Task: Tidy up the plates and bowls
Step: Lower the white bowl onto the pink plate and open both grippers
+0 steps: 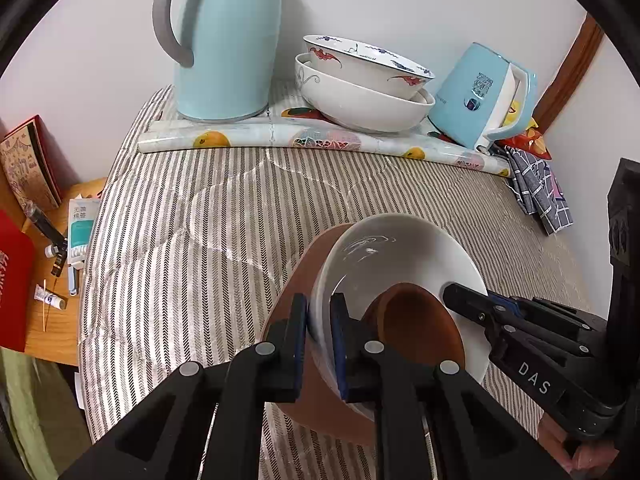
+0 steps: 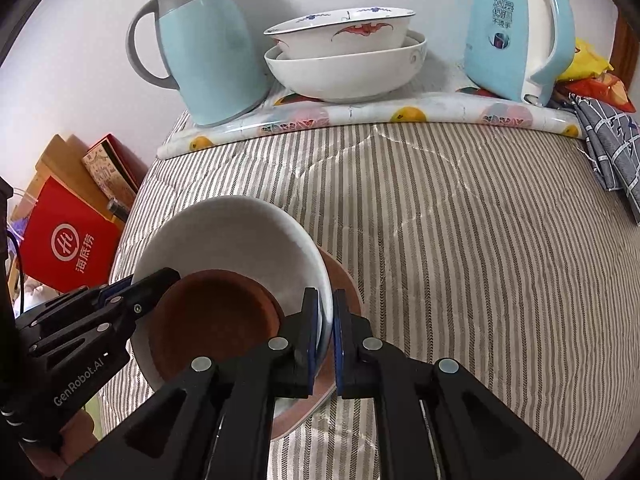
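Observation:
A white bowl (image 1: pixel 400 248) (image 2: pixel 228 236) sits on a pink-brown plate (image 1: pixel 304 268) (image 2: pixel 344 280) over the striped cloth. A small brown dish (image 1: pixel 420 320) (image 2: pixel 216 316) lies inside the bowl. My left gripper (image 1: pixel 319 316) is shut on the bowl's left rim; it also shows in the right wrist view (image 2: pixel 160 280). My right gripper (image 2: pixel 326 316) is shut on the bowl's right rim; it also shows in the left wrist view (image 1: pixel 460 296). Two stacked bowls, a patterned one (image 1: pixel 360 64) (image 2: pixel 340 28) in a plain white one (image 1: pixel 368 104) (image 2: pixel 344 68), stand at the back.
A blue jug (image 1: pixel 224 40) (image 2: pixel 208 48) stands back left and a blue kettle (image 1: pixel 480 96) (image 2: pixel 516 28) back right on a fruit-print mat (image 1: pixel 320 140). A checked cloth (image 1: pixel 536 184) hangs at the right. A side table (image 1: pixel 52 248) with small items and a red bag (image 2: pixel 68 236) are left.

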`<state>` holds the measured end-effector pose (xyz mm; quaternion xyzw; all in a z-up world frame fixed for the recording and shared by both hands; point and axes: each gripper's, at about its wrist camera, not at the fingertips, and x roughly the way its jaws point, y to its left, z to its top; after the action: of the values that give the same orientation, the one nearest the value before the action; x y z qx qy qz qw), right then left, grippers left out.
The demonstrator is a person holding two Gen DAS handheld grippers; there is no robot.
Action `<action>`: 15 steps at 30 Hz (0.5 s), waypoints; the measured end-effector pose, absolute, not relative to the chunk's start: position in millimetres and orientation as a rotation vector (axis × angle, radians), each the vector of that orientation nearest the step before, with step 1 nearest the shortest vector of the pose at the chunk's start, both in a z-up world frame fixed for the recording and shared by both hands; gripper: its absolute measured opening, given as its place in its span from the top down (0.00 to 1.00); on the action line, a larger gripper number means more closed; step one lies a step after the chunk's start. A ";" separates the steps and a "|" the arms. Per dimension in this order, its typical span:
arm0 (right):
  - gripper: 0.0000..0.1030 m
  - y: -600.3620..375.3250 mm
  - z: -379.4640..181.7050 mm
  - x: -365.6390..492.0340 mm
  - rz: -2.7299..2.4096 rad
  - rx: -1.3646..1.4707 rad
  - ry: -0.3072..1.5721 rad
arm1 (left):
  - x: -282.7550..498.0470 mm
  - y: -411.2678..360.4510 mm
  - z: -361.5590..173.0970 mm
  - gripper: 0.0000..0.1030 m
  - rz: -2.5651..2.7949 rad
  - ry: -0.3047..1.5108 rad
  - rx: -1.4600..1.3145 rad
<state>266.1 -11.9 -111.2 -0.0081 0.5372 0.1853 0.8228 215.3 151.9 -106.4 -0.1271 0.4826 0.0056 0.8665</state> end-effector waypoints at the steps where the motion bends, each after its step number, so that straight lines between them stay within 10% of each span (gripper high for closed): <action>1: 0.93 -11.9 -110.8 266.5 0.394 -0.020 1.141 | 216.0 152.0 -106.0 0.87 0.011 1.008 -0.262; 15: 0.92 -18.8 -99.6 262.6 0.405 -0.013 1.121 | 212.0 155.0 -96.7 0.83 0.017 1.005 -0.281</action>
<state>262.6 -18.8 -99.6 -0.0060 0.5280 0.1908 0.8275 212.0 155.0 -96.8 -0.1342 0.4800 0.0082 0.8669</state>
